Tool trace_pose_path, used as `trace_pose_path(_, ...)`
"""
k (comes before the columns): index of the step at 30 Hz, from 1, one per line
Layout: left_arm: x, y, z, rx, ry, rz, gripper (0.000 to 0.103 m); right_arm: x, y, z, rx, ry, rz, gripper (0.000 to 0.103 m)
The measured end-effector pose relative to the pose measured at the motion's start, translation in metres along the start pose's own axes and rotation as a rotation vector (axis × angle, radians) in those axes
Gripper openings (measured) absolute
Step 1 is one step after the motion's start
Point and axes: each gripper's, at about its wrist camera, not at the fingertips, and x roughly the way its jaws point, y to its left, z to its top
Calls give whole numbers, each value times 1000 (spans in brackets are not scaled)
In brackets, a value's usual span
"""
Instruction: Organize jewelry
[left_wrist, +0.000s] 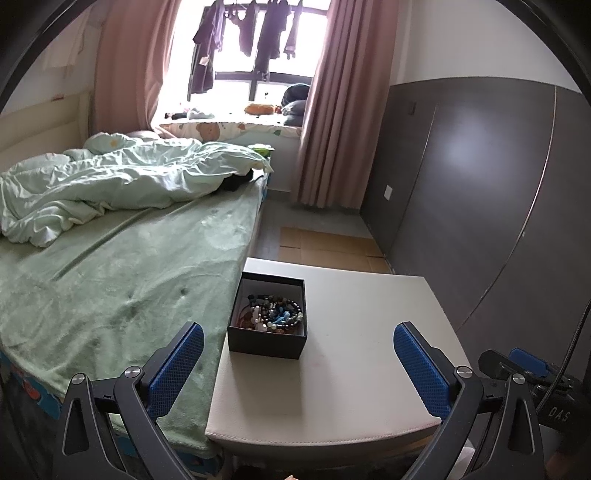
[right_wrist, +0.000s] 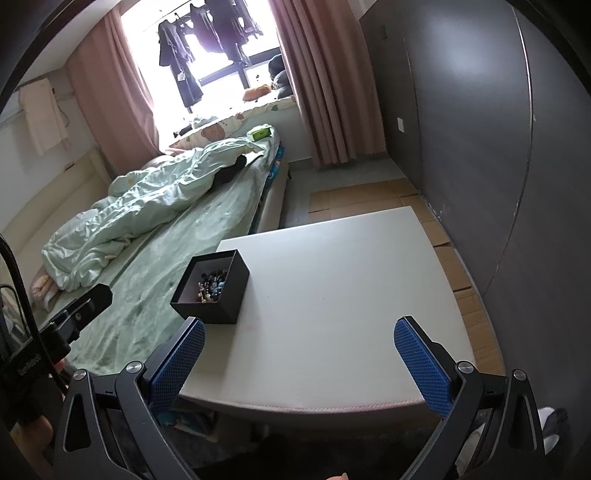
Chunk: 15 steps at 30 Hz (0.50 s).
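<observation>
Left wrist view
Left gripper: the left gripper (left_wrist: 298, 354) hangs over the near part of the table with its jaws spread wide and nothing between them.
Blue pads: the pads (left_wrist: 176, 369) are bare, touching neither box nor jewelry.
Box: a black open box (left_wrist: 266, 341) stands on the white table (left_wrist: 369, 350), close to the edge that meets the bed.
Jewelry: the jewelry (left_wrist: 275, 314), a tangle of beaded bracelets in blue, dark and pale tones, lies heaped inside the box.
Progress: all the jewelry that shows sits in the box and none lies on the table, so the collecting looks finished, or any sorting out has not begun; which, I cannot tell.
Around: a bed (left_wrist: 122, 280) with a green sheet and a rumpled blanket (left_wrist: 110, 184) runs along the table's left side; pink curtains (left_wrist: 332, 122) frame a bright window hung with clothes; a grey wardrobe (left_wrist: 480, 192) stands to the right.
Other tool: part of the right gripper's body shows at the lower right.

Right wrist view
Right gripper: the right gripper (right_wrist: 300, 350) is also released, jaws wide apart, holding nothing, above the near edge of the table (right_wrist: 351, 295).
Box: the box (right_wrist: 218, 295) sits ahead and to the left, near the left blue pad (right_wrist: 177, 365) but apart from it.
Jewelry: only a few beads (right_wrist: 211, 285) show over the box wall.
In the way: nothing lies between either gripper and the box; the box's high walls would likely make reaching in the awkward part.
Floor: cardboard sheets (right_wrist: 354, 197) cover the floor past the table.
</observation>
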Motion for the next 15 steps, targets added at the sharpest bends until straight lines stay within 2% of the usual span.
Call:
trace_pose_path(10, -1, -2, -1, 4, -5, 1, 103, -12, -12, 3, 52, -48, 1, 102)
trace_pose_path(15, -2, -4, -1, 4, -8, -1, 103, -11, -10, 3, 36, -40, -4, 102)
